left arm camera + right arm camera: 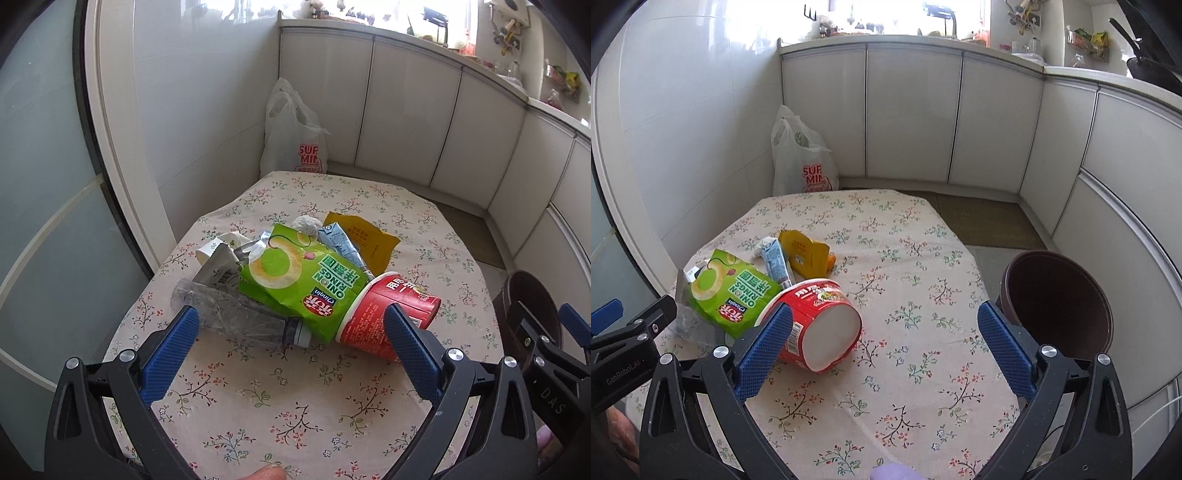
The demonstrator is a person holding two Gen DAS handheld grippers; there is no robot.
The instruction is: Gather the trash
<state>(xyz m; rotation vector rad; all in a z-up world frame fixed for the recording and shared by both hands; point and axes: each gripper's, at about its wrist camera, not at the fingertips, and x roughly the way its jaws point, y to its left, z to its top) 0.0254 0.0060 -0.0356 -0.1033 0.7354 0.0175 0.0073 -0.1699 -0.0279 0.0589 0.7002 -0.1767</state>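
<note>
L gripper (290, 325) w/ blue pads was spread wide, empty, above crushed clear plastic bottle (236, 314), green onion-rings snack bag (295, 280) & tipped red paper noodle cup (816, 325) on floral tablecloth (916, 295). R gripper (882, 325) also wide, empty; dark brown round bin (1067, 306) beside table at right.

green snack bag (295, 273): "ONION RINGS" | white plastic bag (291, 140): "SUP MI" (seemingly cut off)

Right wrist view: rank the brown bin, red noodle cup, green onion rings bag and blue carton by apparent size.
1. brown bin, nearest, so partly inflated
2. red noodle cup and green onion rings bag, too alike to rank; bag partly hidden
3. blue carton, smallest
</note>
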